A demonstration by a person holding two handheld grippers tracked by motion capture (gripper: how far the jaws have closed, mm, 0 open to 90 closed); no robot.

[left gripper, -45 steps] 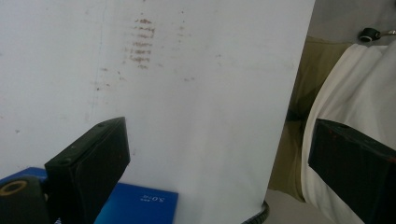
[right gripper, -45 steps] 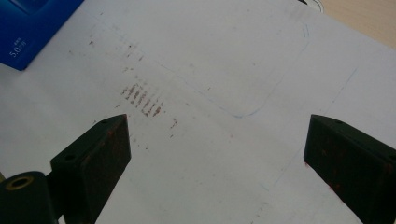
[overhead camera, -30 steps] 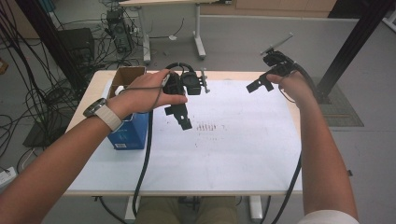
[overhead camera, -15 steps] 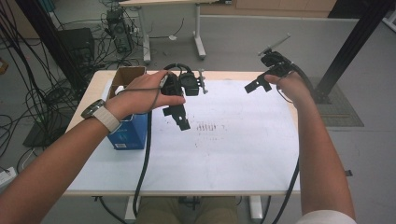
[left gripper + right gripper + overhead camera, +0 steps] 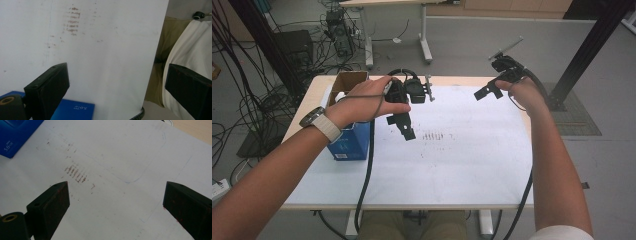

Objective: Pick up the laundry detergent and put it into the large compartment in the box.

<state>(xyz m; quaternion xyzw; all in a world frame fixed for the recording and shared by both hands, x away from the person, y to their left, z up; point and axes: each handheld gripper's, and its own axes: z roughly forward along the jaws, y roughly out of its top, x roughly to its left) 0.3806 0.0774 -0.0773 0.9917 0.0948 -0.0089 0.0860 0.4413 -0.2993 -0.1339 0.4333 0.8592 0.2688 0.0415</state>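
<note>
Left gripper: you hold the left gripper (image 5: 403,125) in your left hand (image 5: 372,97) at the upper middle of the high view, above the white sheet (image 5: 452,160). In the left gripper view its jaws stand wide apart with nothing between them.
Right gripper: your right hand (image 5: 524,92) holds the right gripper (image 5: 484,91) at the upper right of the high view, over the far right corner of the sheet. In the right gripper view its jaws are spread wide and empty.
Table: the table (image 5: 312,92) shows as a bare wooden edge at the left of the high view; the sheet covers most of its top.
Marks: a patch of short brown marks (image 5: 434,136) lies on the sheet near the centre of the high view, just right of your left gripper.
Blue box: the blue box (image 5: 347,145) stands at the left of the high view, under your left wrist.
Cardboard box: an open cardboard box (image 5: 348,80) sits just behind the blue one, at the upper left of the table.
Watch: your left wrist carries a watch (image 5: 319,122) on a pale band.
</note>
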